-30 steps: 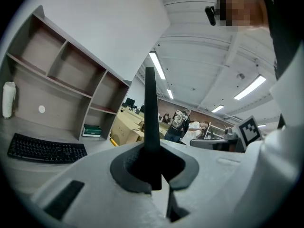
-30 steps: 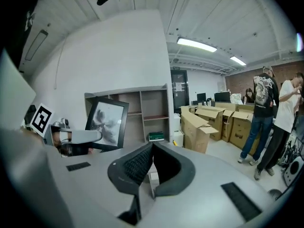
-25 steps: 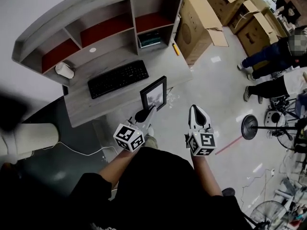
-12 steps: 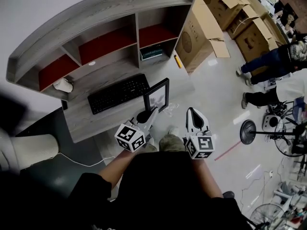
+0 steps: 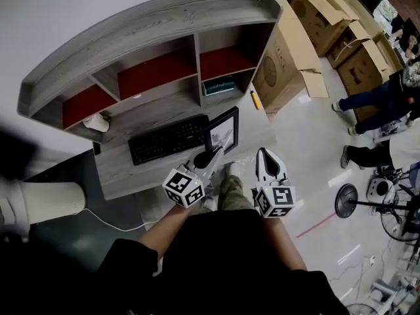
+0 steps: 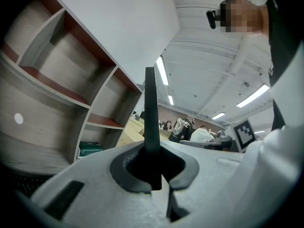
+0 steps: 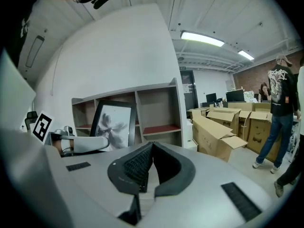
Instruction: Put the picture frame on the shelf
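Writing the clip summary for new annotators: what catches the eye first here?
The black picture frame stands out, gripped upright by the left gripper near the right end of the keyboard. Behind it rises the curved grey shelf unit with red-lined compartments. The right gripper hangs shut and empty alongside, with open cardboard boxes on the floor to the right.

White left hand-held gripper [image 5: 215,153], white right hand-held gripper [image 5: 264,151], marker cubes [image 5: 184,188], black sleeves [image 5: 125,262]
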`<state>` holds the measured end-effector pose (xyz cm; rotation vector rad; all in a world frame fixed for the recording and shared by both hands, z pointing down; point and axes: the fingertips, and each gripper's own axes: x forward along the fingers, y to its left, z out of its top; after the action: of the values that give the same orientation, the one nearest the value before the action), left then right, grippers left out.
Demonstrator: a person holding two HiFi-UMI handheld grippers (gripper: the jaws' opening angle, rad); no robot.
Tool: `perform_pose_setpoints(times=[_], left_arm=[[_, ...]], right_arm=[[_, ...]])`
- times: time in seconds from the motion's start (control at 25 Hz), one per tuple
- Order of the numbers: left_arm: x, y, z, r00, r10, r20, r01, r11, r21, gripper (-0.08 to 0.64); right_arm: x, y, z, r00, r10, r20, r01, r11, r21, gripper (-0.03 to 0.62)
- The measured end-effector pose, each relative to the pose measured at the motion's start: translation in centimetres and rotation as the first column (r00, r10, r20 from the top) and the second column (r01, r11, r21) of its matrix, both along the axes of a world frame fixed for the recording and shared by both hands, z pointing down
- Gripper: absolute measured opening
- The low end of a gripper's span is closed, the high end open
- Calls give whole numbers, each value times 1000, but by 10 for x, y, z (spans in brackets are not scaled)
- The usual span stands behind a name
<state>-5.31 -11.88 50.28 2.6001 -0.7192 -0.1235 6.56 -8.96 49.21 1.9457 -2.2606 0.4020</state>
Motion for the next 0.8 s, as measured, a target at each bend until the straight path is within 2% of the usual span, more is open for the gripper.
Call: perform_pose_setpoints(times=[0.28, 0.52, 0.8], left_arm=[[27, -66, -2, 998, -45, 34, 45, 999, -1, 29], [65, -115, -9, 999, -44, 25, 44, 999, 11, 29], [91, -171, -11, 995, -98, 11, 97, 995, 18, 29]], right_arm=[[27, -72, -11, 998, -52, 27, 51, 998, 39, 12], [56, -116, -16, 993, -93, 71, 90, 995, 45, 12], [84, -162, -17, 986, -148, 77, 144, 988, 58, 12]])
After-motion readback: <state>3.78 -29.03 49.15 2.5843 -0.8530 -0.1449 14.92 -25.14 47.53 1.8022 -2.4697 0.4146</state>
